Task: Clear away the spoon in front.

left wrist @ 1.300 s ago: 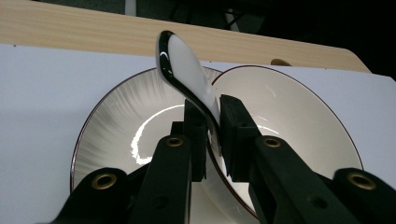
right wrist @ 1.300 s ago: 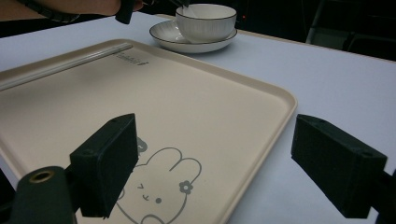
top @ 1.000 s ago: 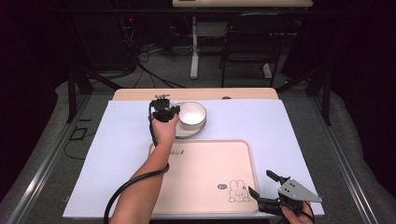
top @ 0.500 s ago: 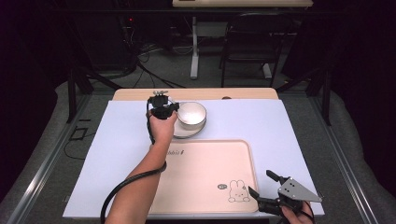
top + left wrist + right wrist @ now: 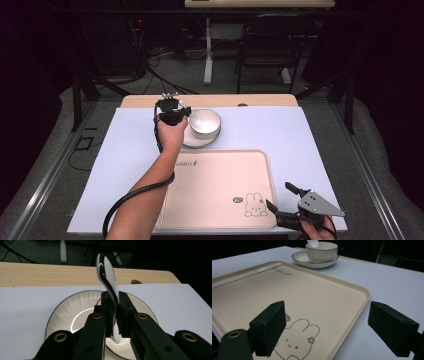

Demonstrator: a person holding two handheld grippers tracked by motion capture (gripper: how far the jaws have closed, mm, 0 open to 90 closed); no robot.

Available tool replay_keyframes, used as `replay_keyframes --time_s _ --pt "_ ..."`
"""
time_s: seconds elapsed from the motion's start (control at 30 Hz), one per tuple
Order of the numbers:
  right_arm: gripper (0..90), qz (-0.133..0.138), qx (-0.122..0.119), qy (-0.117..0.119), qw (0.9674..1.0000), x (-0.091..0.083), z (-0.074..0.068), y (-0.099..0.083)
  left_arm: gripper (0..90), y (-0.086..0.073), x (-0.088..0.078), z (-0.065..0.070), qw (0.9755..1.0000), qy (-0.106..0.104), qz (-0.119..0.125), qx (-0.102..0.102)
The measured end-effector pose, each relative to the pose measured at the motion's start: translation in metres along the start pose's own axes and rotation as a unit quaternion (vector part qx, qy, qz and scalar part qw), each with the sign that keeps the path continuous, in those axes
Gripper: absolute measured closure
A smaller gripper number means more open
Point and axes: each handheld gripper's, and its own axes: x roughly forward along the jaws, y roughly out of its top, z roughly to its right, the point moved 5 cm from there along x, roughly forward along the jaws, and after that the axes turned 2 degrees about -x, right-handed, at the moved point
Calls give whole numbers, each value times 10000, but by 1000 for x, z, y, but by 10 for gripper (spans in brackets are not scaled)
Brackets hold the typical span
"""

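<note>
My left gripper (image 5: 175,111) is shut on a white glossy spoon (image 5: 107,272), held upright over the left side of a white ribbed bowl (image 5: 205,123). The bowl (image 5: 65,307) lies right below the jaws, and the spoon's lower end hangs above its inside. It stands on a white plate (image 5: 192,142) with a dark rim. In the right gripper view the spoon (image 5: 313,243) shows over the bowl (image 5: 322,251). My right gripper (image 5: 280,196) rests open at the front right corner of a beige tray (image 5: 215,200), with nothing between its pads (image 5: 270,327).
The beige tray (image 5: 312,290) has a rabbit drawing (image 5: 294,345) at its near right corner. A pale mat (image 5: 325,140) covers the wooden table (image 5: 210,101). A chair and desk legs stand beyond the table in the dark.
My left gripper has lifted a little with the spoon over the bowl. The right gripper has stayed where it was.
</note>
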Motion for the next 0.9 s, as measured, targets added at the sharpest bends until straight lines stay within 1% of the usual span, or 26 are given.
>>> replay_keyframes --time_s 0.23,0.4,0.47,0.5,0.63,0.73,0.87,0.9 --pt "143 -5 -3 -1 10000 0 0 0 849 5 -8 2 10000 -14 22 67" --pt "143 2 -2 -2 10000 0 0 0 849 5 -11 2 10000 -40 31 55" --pt "143 -3 -8 -6 10000 0 0 0 849 4 -13 4 10000 -85 17 42" --pt "143 -5 -6 -5 10000 0 0 0 850 3 -16 6 9999 -144 1 82" --pt "143 -7 -12 -5 10000 0 0 0 850 1 -20 9 9997 -199 -19 160" --pt "143 -8 -14 -8 10000 0 0 0 850 -2 -24 11 9993 -294 -36 207" --pt "143 -12 -23 -6 10000 0 0 0 850 -8 -30 11 9987 -368 -147 321" --pt "143 -11 -35 -9 10000 0 0 0 850 -11 -34 12 9983 -426 -172 360"
